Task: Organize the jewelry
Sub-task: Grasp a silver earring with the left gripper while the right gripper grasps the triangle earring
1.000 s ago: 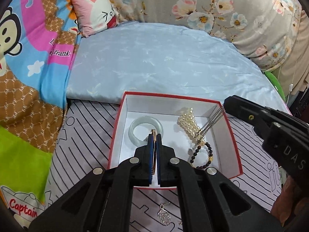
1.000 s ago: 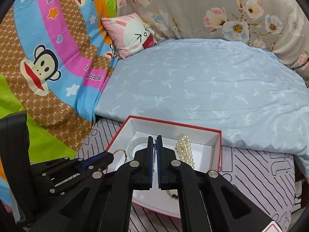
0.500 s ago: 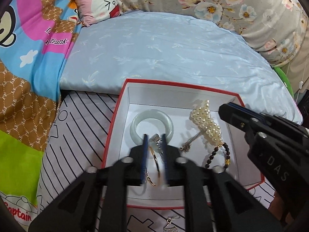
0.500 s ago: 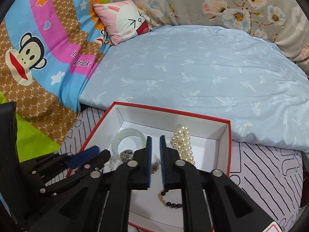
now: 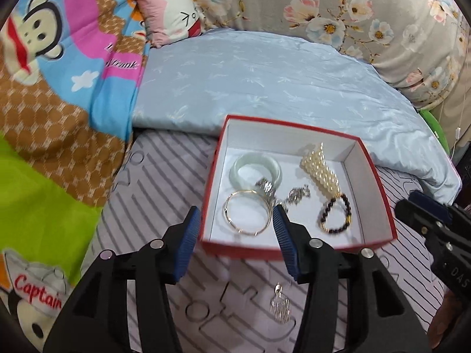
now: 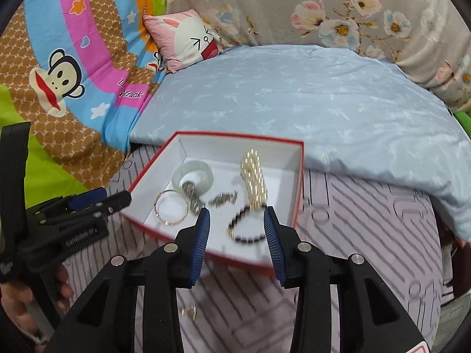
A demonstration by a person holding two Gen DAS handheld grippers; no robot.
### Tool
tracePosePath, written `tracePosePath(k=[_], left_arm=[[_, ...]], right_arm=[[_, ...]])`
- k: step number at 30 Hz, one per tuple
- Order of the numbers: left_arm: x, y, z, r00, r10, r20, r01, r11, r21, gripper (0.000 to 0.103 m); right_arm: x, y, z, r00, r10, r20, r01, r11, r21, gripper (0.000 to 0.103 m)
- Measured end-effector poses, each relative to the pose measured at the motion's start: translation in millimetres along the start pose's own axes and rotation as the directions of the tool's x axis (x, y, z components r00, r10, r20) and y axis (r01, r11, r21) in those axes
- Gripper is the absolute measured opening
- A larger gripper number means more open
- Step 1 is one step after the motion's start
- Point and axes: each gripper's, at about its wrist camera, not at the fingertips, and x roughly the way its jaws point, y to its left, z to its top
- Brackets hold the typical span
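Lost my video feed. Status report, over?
Left gripper and right gripper opening, nothing between jaws. Gold bangle and silver chain lie in red box. Silver earring outside on mat. Nothing blocking.

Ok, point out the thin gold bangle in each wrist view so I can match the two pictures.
Left wrist: the gold bangle lies flat in the red box's near-left corner, just beyond the open tongs.
Right wrist: the gold bangle sits left of centre, near the box's left wall.
Shared landmark: the pale green jade bangle, just behind it in both.
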Motion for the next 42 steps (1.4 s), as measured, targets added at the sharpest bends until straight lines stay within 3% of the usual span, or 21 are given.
tracePosePath(k=[7, 13, 17, 25, 29, 42], left_arm=[[-27.7, 21.4, -49.6, 0.999, 0.036, -0.035, -0.038, 0.998, -0.044, 0.049], [-35.7, 36.4, -82.9, 0.996, 0.050, -0.078, -0.056, 0.995, -0.083, 0.049], [-38.0, 36.9, -96.5, 0.993, 0.076, -0.092, -0.082, 0.994, -0.066, 0.049], [-33.1, 38.4, -108.9, 0.990, 0.057, -0.129, -0.067, 0.995, -0.074, 0.049], [-30.7, 39.0, -110.7, 0.990, 0.050, -0.135, -0.061, 0.995, -0.079, 0.049], [-15.8, 11.1, -103.7, 0.989, -0.017, -0.149, 0.011, 0.999, -0.046, 0.049]], right_arm=[[-19.4, 14.4, -66.8, 0.997, -0.013, -0.077, 0.011, 1.000, -0.019, 0.038], [3.4, 34.2, -108.1, 0.988, 0.017, -0.155, -0.023, 0.999, -0.036, 0.038], [26.4, 45.1, -112.7, 0.984, 0.018, -0.176, -0.027, 0.998, -0.050, 0.036], [54.9, 52.0, -108.2, 0.983, 0.023, -0.181, -0.035, 0.997, -0.063, 0.027], [58.2, 54.4, -106.8, 0.984, -0.002, -0.179, -0.015, 0.995, -0.094, 0.011], [34.6, 30.2, -107.7, 0.987, 0.018, -0.162, -0.023, 0.999, -0.026, 0.011]])
